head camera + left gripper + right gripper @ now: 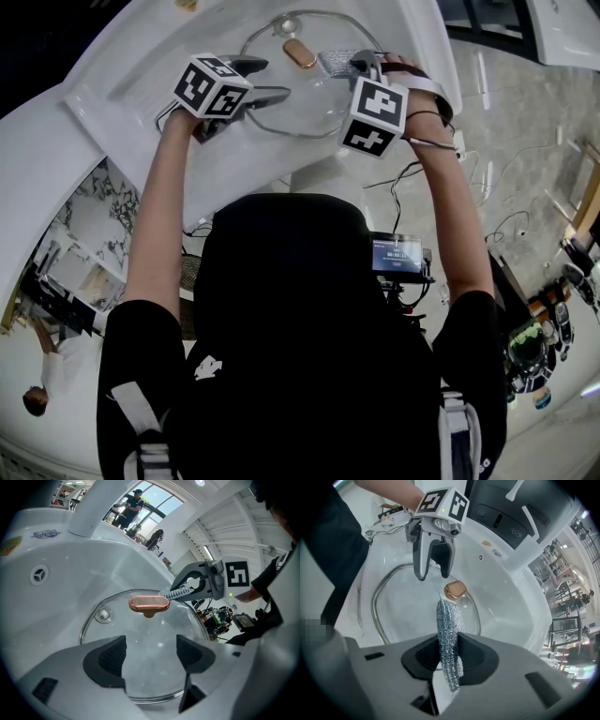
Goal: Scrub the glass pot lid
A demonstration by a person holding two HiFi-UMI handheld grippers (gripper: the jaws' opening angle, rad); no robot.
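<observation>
- Head view: a glass pot lid [314, 105] lies flat in the bowl of a white sink [141, 66]. It is clear and round with a metal rim, and it has an oblong copper-coloured handle [300, 53] at its centre.
- Head view: the left gripper [267, 81] reaches in from the lid's left side and the right gripper [364, 66] from its right. Their marker cubes cover part of the rim, and the person's head and torso fill the lower half of the picture.
- Left gripper view: the fingers are released and spread wide, and the lid's near rim shows in the gap below them. Whether either pad touches the glass cannot be told.
- Left gripper view: the glass is transparent, so the sink's white wall reads through it. A small round metal vent [103, 615] sits to the left of the handle.
- Left gripper view: an overflow opening [39, 574] shows on the sink wall at the left. The lid's front edge is cut off by the gripper body.
- Right gripper view: the fingers are clenched on a glittering silver scrubbing cloth [450, 625]. It stands up out of the grip as a narrow strip, and its far tip is near the handle.
- Right gripper view: the strip hides part of the lid's centre, so contact between cloth and glass is hard to make out. The left gripper hangs above the lid's far rim with its fingers apart.
</observation>
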